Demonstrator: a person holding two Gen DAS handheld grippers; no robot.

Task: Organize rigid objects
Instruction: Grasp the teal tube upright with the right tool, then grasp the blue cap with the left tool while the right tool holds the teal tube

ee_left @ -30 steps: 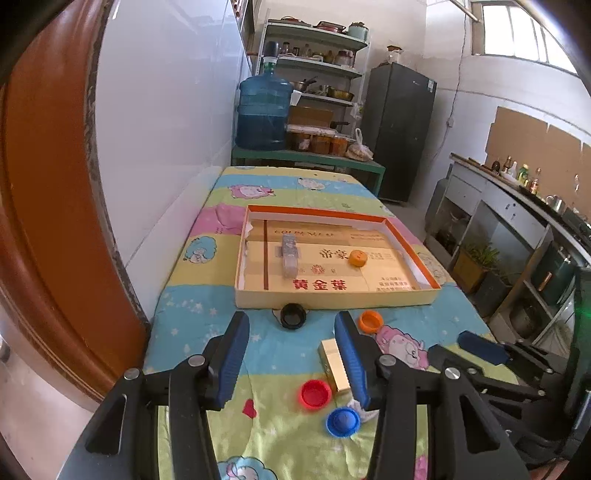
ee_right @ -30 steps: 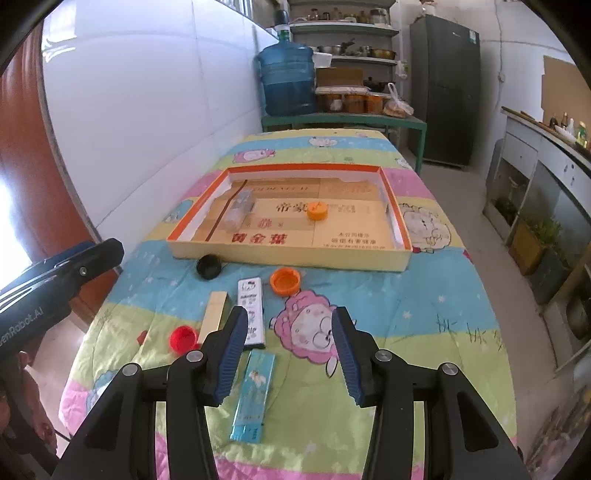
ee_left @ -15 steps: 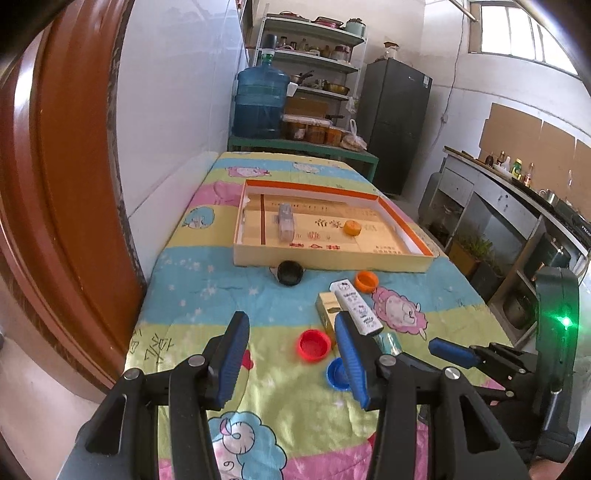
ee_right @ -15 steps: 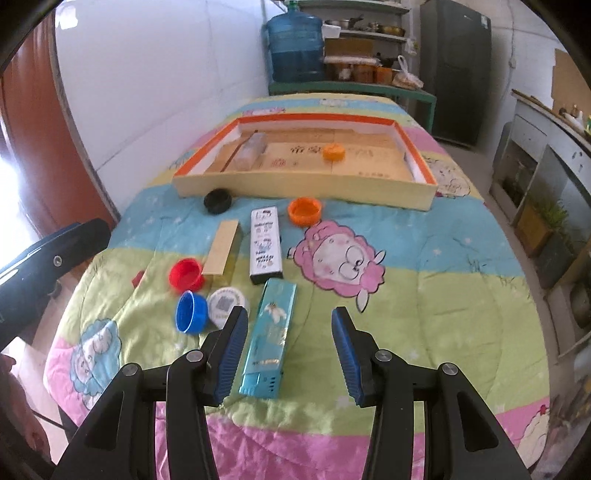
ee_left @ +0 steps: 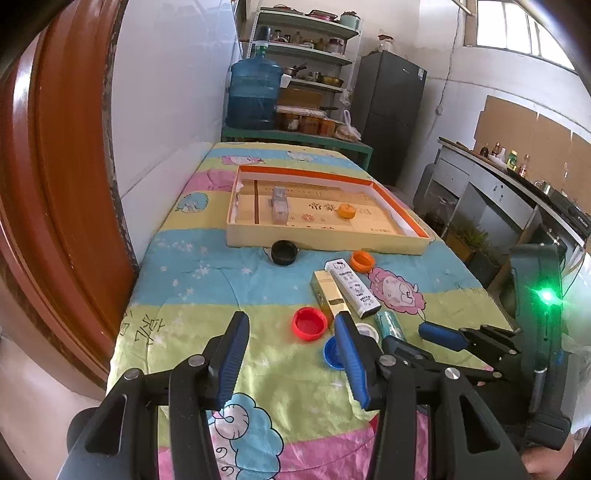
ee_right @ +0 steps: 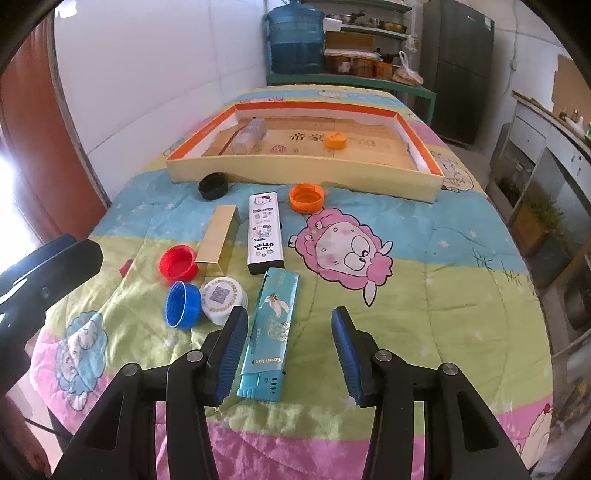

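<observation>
both grippers have sunk toward the quilt; my right gripper (ee_right: 288, 347), jaws apart and empty, now brackets the teal box (ee_right: 271, 332), left gripper (ee_left: 291, 354) likewise spread, red cap (ee_left: 309, 323) just ahead.

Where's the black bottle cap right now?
In the right wrist view the black cap lies on the blanket at upper left, just in front of the tray's near wall by its left corner, beyond the gold box.

White tiled wall (ee_left: 166, 92), shelves (ee_left: 310, 40), dark fridge (ee_left: 391, 110), bright window (ee_left: 517, 33).
</observation>
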